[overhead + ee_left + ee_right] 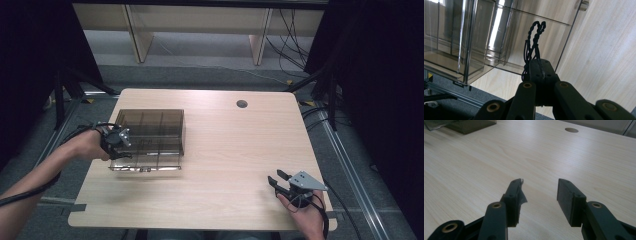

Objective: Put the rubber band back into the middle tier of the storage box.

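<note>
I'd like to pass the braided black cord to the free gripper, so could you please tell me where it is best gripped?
Grip the twisted loop at the top of the braided black cord, which stands free above the left hand-held gripper shut on its lower part. Come from the open table side, since the clear smoky organizer box sits close behind it.

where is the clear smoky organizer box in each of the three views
high view: the organizer box sits on the table's left half, with the left gripper at its left side.
left gripper view: its clear compartments take up the upper left, behind a black twisted cord pinched in the shut jaws.
right gripper view: a corner of it at the top left edge.
shared landmark: the round hole in the tabletop, also in the right gripper view.
</note>
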{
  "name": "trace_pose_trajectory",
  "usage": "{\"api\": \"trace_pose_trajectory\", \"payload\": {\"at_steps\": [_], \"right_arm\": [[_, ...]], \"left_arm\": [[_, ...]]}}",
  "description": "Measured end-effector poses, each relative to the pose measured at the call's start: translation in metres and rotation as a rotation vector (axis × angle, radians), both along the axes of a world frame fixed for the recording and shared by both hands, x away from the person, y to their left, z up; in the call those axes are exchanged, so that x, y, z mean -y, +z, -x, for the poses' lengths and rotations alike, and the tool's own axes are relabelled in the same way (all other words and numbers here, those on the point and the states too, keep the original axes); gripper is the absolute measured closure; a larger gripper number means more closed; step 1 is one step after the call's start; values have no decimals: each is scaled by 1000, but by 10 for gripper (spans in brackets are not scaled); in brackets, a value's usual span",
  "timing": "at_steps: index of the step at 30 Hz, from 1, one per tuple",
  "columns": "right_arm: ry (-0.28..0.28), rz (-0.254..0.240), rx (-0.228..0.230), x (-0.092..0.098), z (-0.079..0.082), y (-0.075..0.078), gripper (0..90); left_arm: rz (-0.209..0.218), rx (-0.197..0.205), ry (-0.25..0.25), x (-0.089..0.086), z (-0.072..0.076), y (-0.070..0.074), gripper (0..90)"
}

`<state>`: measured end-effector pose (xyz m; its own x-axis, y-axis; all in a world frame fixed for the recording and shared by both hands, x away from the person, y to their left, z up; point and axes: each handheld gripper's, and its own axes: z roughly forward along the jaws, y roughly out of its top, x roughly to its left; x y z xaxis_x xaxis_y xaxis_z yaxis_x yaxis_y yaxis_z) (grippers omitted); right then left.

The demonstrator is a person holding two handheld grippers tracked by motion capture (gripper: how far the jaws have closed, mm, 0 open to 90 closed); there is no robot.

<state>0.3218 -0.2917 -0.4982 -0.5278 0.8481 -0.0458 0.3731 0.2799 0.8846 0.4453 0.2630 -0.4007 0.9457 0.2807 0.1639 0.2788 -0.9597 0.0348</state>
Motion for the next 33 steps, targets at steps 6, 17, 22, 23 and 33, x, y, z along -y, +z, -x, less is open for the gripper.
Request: {"api": "trace_pose_trajectory", "payload": {"at_steps": [6, 17, 22, 23, 33], "right_arm": [[13, -1, -1, 0, 0, 0, 558], [5, -5, -6, 1, 0, 0, 558], [10, 10, 21, 1, -1, 0, 558], [5, -6, -10, 0, 1, 0, 558], [6, -5, -12, 0, 0, -1, 557]], "left_arm": [[0, -10, -12, 8, 0, -4, 894], [-26, -27, 19, 9, -8, -17, 893], [-25, -30, 24, 10, -11, -21, 892], [-26, -32, 26, 10, -11, -21, 892], [-9, -42, 26, 9, -14, -25, 846]]}}
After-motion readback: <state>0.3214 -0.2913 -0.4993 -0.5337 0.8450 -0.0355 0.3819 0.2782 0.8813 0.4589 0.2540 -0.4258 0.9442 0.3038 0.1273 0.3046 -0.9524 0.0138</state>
